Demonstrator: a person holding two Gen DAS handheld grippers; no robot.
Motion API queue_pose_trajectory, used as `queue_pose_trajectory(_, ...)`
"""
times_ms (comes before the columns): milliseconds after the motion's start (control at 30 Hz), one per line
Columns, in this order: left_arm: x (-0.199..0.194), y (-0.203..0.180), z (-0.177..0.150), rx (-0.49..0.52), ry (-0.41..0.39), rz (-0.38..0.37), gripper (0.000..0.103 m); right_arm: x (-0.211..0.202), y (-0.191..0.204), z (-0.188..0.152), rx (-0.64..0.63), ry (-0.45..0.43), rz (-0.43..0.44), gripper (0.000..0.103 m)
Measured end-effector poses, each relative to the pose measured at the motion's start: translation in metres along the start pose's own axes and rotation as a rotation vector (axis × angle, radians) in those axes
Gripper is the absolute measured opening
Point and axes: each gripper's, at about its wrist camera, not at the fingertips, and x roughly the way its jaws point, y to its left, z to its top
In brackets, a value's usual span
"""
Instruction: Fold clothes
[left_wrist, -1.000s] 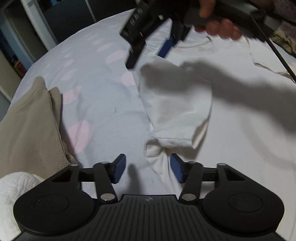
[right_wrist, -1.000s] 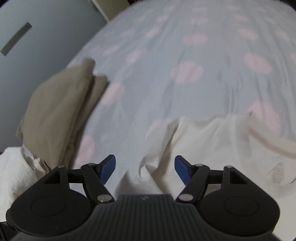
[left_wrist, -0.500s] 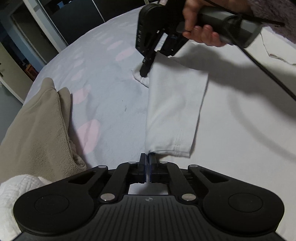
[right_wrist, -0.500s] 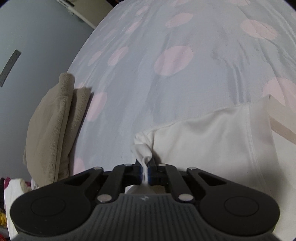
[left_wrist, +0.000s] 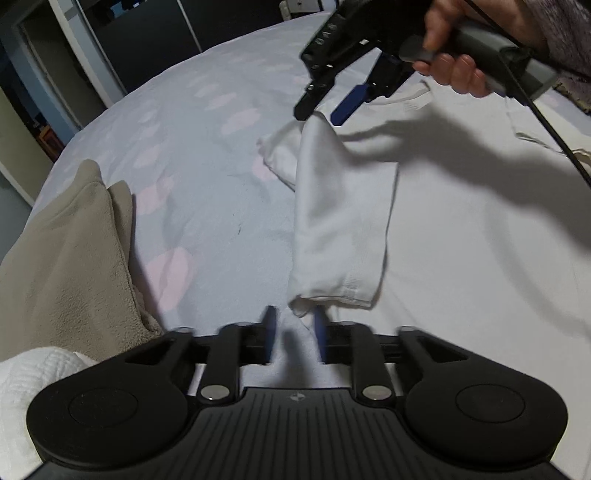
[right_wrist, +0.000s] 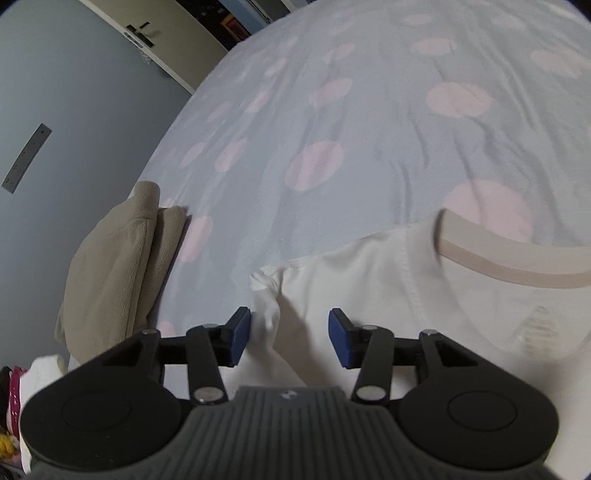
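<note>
A white T-shirt (left_wrist: 461, 236) lies flat on the bed, its left sleeve (left_wrist: 343, 221) folded in over the body. My left gripper (left_wrist: 293, 334) is open and empty, just short of the sleeve's cuff (left_wrist: 332, 295). My right gripper (right_wrist: 290, 338) is open over the shirt's shoulder (right_wrist: 354, 273), near the beige collar (right_wrist: 513, 266). It also shows in the left wrist view (left_wrist: 325, 101), held in a hand above the sleeve's far end.
The bed sheet (left_wrist: 207, 177) is pale with pink dots. A folded beige fleece (left_wrist: 70, 258) lies at the left, also in the right wrist view (right_wrist: 122, 266). A white textured cloth (left_wrist: 29, 384) lies beside it. Doors and a wall stand beyond the bed.
Both grippers were shut on the sleeve's ends half a second ago; both have opened and let go. The sleeve now lies folded on the shirt. The right gripper has lifted.
</note>
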Motion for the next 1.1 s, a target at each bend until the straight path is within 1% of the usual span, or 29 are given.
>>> queue_pose_trajectory(100, 0.001, 0.003, 0.000, -0.022, -0.008, -0.023, 0.033, -0.011, -0.012, -0.017, 0.023, -0.001, 0.022, 0.050)
queue_pose_trajectory(133, 0.002, 0.005, 0.000, -0.030, -0.008, -0.026, 0.035, -0.016, -0.016, -0.024, 0.040, -0.009, 0.035, 0.050)
queue_pose_trajectory(167, 0.003, 0.006, 0.001, -0.038, -0.007, -0.029, 0.040, -0.021, -0.021, -0.031, 0.060, -0.027, 0.051, 0.050)
queue_pose_trajectory(200, 0.006, 0.006, 0.001, -0.045, -0.002, -0.030, 0.041, -0.026, -0.025, -0.038, 0.080, -0.045, 0.065, 0.050)
queue_pose_trajectory(233, 0.010, 0.006, 0.001, -0.055, 0.006, -0.031, 0.041, -0.031, -0.029, -0.045, 0.098, -0.063, 0.078, 0.050)
queue_pose_trajectory(300, 0.015, 0.007, 0.000, -0.080, -0.005, -0.035, 0.041, -0.036, -0.035, -0.058, 0.137, -0.089, 0.086, 0.051)
queue_pose_trajectory(367, 0.020, 0.009, 0.000, -0.102, -0.017, -0.046, 0.041, -0.030, -0.037, -0.069, 0.168, -0.084, 0.084, 0.050)
queue_pose_trajectory(433, 0.026, 0.011, 0.001, -0.122, -0.020, -0.073, 0.030, -0.019, -0.036, -0.078, 0.187, -0.069, 0.083, 0.048)
queue_pose_trajectory(467, 0.029, 0.012, 0.001, -0.131, -0.021, -0.087, 0.020, -0.015, -0.034, -0.082, 0.187, -0.069, 0.088, 0.044)
queue_pose_trajectory(500, 0.030, 0.012, 0.001, -0.131, -0.021, -0.080, 0.014, -0.013, -0.031, -0.085, 0.181, -0.077, 0.090, 0.037)
queue_pose_trajectory(533, 0.029, 0.010, 0.002, -0.125, -0.021, -0.063, 0.011, -0.012, -0.029, -0.086, 0.172, -0.083, 0.086, 0.030)
queue_pose_trajectory(567, 0.028, 0.009, 0.002, -0.121, -0.016, -0.051, 0.009, -0.012, -0.026, -0.087, 0.164, -0.084, 0.083, 0.010)
queue_pose_trajectory(600, 0.026, 0.008, 0.003, -0.120, -0.002, -0.033, 0.008, -0.012, -0.025, -0.087, 0.162, -0.083, 0.086, 0.005)
queue_pose_trajectory(633, 0.023, 0.007, 0.004, -0.119, 0.022, -0.004, 0.007, -0.015, -0.023, -0.087, 0.161, -0.090, 0.093, 0.005)
queue_pose_trajectory(667, 0.019, 0.008, 0.005, -0.124, 0.035, 0.006, 0.007, -0.021, -0.022, -0.088, 0.163, -0.107, 0.105, 0.004)
queue_pose_trajectory(733, 0.013, 0.009, 0.005, -0.134, 0.050, 0.003, 0.006, -0.037, -0.019, -0.091, 0.166, -0.139, 0.115, 0.004)
queue_pose_trajectory(800, 0.013, 0.009, 0.005, -0.134, 0.078, -0.002, 0.006, -0.048, -0.016, -0.097, 0.175, -0.138, 0.087, 0.003)
queue_pose_trajectory(867, 0.019, 0.007, 0.005, -0.113, 0.105, 0.011, 0.007, -0.046, -0.015, -0.105, 0.164, -0.120, 0.055, 0.003)
queue_pose_trajectory(967, 0.017, 0.009, 0.008, -0.120, 0.135, 0.020, 0.010, -0.040, -0.020, -0.118, 0.156, -0.091, 0.010, 0.003)
queue_pose_trajectory(1000, 0.016, 0.011, 0.009, -0.124, 0.145, 0.023, 0.015, -0.037, -0.023, -0.121, 0.162, -0.083, 0.002, 0.004)
queue_pose_trajectory(1033, 0.013, 0.013, 0.011, -0.131, 0.149, 0.032, 0.017, -0.035, -0.024, -0.121, 0.168, -0.079, 0.003, 0.005)
queue_pose_trajectory(1100, 0.006, 0.018, 0.013, -0.148, 0.153, 0.059, 0.022, -0.039, -0.025, -0.119, 0.158, -0.086, -0.008, 0.010)
